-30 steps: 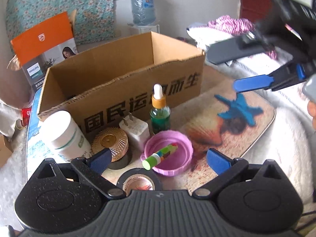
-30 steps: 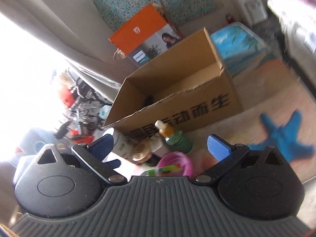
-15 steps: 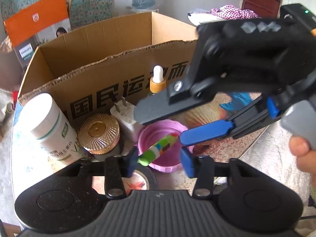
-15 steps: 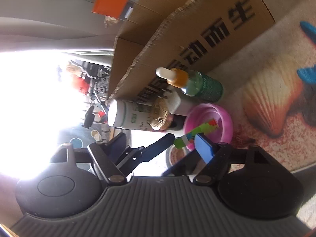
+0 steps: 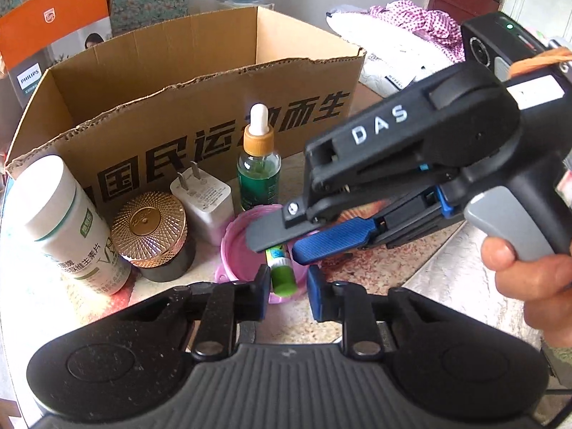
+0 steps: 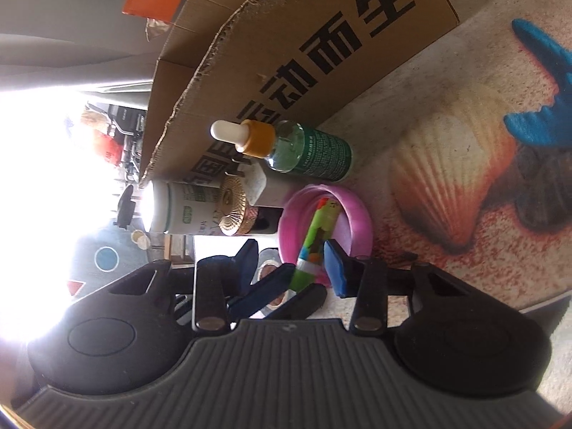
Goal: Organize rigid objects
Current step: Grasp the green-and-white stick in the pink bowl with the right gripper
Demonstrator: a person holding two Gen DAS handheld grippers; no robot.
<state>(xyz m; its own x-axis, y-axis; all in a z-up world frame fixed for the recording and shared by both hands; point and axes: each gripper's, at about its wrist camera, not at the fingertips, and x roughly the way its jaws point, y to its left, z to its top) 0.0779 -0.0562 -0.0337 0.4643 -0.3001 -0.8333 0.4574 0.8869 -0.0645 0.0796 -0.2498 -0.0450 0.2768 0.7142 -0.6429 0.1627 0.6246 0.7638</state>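
Pink bowl (image 5: 232, 250) is the reference, sitting on the shell-print mat (image 6: 447, 186) in front of the cardboard box (image 5: 200, 107). Green marker (image 5: 281, 275) lies in the bowl, one end poking over the near rim. Left gripper (image 5: 286, 287) straddles that end: fingers either side, narrow gap, not visibly touching, so unclenched. Right gripper (image 6: 291, 264) comes in from the bowl's right side, tilted; its fingers (image 5: 332, 243) flank the marker inside the bowl, gaps visible in the right wrist view, so released too. Behind the bowl, against the box: green dropper bottle (image 5: 259, 175) upright. Left of the bowl: white charger plug (image 5: 202, 203), gold-lidded jar (image 5: 152, 232), then the white supplement bottle (image 5: 60, 225). Tape roll (image 6: 268, 268) is just beside the bowl.
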